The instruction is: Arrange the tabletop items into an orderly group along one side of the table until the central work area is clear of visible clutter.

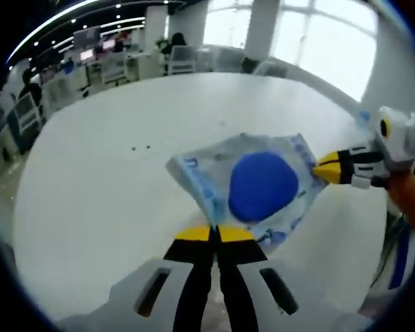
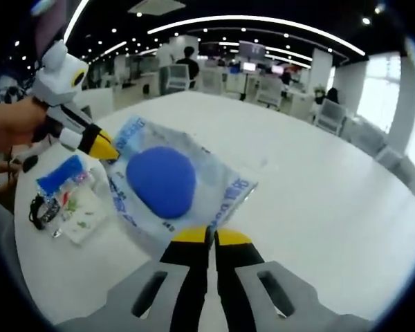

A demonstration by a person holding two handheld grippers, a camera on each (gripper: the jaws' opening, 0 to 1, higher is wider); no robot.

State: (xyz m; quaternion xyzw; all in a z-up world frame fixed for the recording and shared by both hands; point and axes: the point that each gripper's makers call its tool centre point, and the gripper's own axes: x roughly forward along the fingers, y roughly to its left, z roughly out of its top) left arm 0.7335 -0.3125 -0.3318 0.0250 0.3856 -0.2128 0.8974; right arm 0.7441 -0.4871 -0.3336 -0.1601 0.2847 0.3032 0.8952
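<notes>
The left gripper has its fingers clenched on the near edge of the clear plastic packet, which holds a round blue item; the right gripper is likewise clenched on the opposite edge of the same packet. The packet hangs stretched between the two grips, above the white counter, directly ahead of each pair of fingers. Risk, as a judgement: both grips take only a thin margin of film, so an uneven pull may tear the film or slip one edge free, dropping the blue item toward the central area. Beyond the packet, to the left of the right fingers, small clutter lies on the counter near its edge; a low pass could scatter it. Farther off, office desks and chairs stand well apart.
</notes>
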